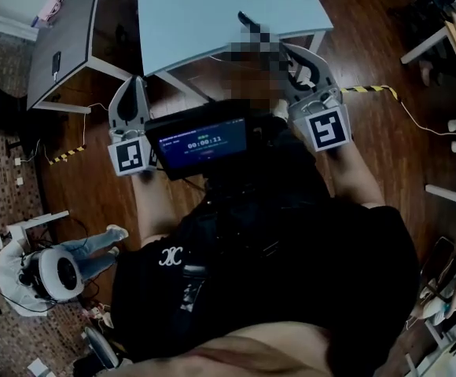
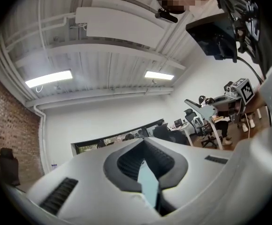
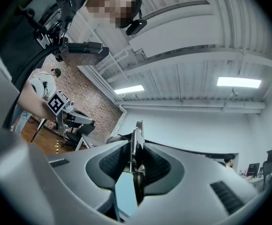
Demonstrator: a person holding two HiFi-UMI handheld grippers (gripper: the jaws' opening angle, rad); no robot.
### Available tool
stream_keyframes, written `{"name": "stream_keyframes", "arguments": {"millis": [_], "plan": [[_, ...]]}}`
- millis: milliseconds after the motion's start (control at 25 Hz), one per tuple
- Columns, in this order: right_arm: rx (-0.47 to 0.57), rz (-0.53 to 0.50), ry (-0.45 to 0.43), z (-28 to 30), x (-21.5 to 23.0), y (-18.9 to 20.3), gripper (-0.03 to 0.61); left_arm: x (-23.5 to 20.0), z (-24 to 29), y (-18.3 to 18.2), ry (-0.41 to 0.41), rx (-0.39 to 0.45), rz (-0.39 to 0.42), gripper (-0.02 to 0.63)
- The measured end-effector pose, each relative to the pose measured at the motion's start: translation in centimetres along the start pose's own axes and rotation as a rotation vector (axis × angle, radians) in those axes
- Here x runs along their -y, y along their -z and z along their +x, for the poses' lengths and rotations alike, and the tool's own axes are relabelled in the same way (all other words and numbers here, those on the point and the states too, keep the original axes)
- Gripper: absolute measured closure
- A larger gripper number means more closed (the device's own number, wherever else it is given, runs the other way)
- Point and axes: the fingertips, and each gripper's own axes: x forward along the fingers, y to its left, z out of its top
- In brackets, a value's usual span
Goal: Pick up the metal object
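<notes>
My right gripper (image 3: 135, 149) points up toward the ceiling and is shut on a thin, flat metal object (image 3: 137, 134), which stands on edge between the ribbed pads and sticks out past the jaw tips. In the head view this gripper (image 1: 303, 60) is held up at the right, in front of the light blue table (image 1: 212, 14); the metal object is not clear there. My left gripper (image 2: 143, 144) also points up, its jaws together with nothing between them. It shows at the left in the head view (image 1: 136, 89).
A small screen (image 1: 200, 144) hangs at chest height between the two grippers. A grey desk (image 1: 67, 42) stands at the back left, with a dark flat thing on it. A person in white (image 1: 31, 269) is at the lower left. Cables and striped tape (image 1: 369, 89) lie on the wooden floor.
</notes>
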Motion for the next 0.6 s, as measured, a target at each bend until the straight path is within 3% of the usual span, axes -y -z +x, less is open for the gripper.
{"name": "stream_keyframes", "arguments": {"millis": [200,600], "plan": [[-0.006,0.032,0.022,-4.6,-2.1,-2.2,0.511,2.8,-4.7,-1.5,0.014,0.006,-0.007,0.615],[0.017,0.05,0.05,-7.1,-0.8,-3.9,0.511,4.8,-5.2,-3.3,0.026,0.02,-0.024,0.615]]}}
